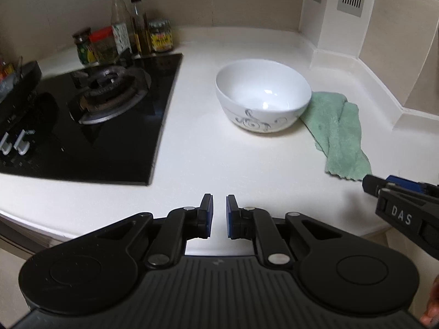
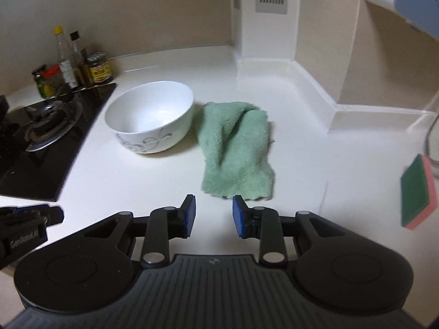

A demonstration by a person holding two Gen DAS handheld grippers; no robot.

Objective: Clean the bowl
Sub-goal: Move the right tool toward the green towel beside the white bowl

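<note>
The bowl [image 1: 263,96] stood upright on the white counter [image 1: 205,159], right of centre in the left wrist view, white with a grey scroll pattern on its wall; its inside looked bare, though glare on the bottom made that hard to judge. A green cloth [image 1: 340,137] lay crumpled just right of it, its upper edge tucked behind the bowl's rim in that view, so whether the two touched could not be told; in the right wrist view the cloth [image 2: 236,150] sat at centre frame with a narrow strip of counter showing between it and the bowl [image 2: 151,115].

The left gripper [image 1: 219,216] hung over the counter's near edge, its fingers [image 1: 209,213] parted by a narrow gap, holding nothing; the right gripper [image 2: 214,216] had its fingers [image 2: 190,216] spread wider, empty, the cloth's near hem just beyond their tips.

A black hob [image 1: 90,126] filled the left of the frame, blurred, its left part cut off; bottles and jars [image 1: 126,41] stood behind it, labels unreadable. A green and pink sponge [image 2: 418,192] lay at the right edge of the right wrist view, smeared by blur; a clear vessel beside it was cut off.
</note>
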